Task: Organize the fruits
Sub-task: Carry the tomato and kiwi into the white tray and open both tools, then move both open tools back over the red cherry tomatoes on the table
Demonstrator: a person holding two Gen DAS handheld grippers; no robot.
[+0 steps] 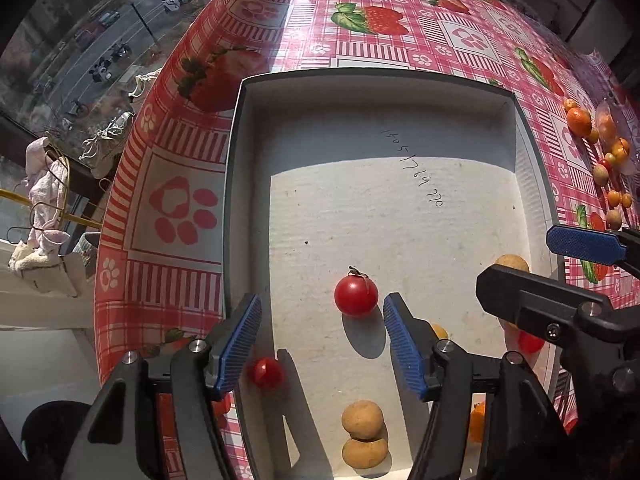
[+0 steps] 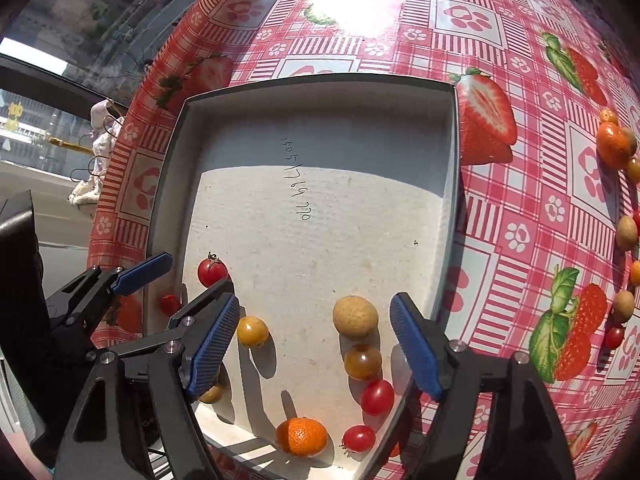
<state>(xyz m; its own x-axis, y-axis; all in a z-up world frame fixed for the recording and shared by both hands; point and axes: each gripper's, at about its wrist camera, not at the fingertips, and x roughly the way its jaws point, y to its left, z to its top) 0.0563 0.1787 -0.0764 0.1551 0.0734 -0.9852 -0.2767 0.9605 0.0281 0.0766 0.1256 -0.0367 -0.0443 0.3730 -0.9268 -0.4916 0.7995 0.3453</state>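
Sunlit checkered counter (image 1: 360, 20) holds a shallow box (image 1: 400, 92) of fruit. Both grippers, left gripper (image 1: 322, 344) and right gripper (image 2: 316, 344), hover with fingers spread, empty. Round tomato (image 1: 355, 294) could roll if nudged.

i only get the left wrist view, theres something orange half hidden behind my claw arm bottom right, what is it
Observer: A small mandarin, lying inside the box near its closest wall.
Operator: is the right claw holding anything
Observer: No. The right claw is open, and a tan round fruit lies on the box floor between its fingers, untouched.
Operator: and the red bit behind its arm
Observer: A red cherry tomato, just below an amber one.
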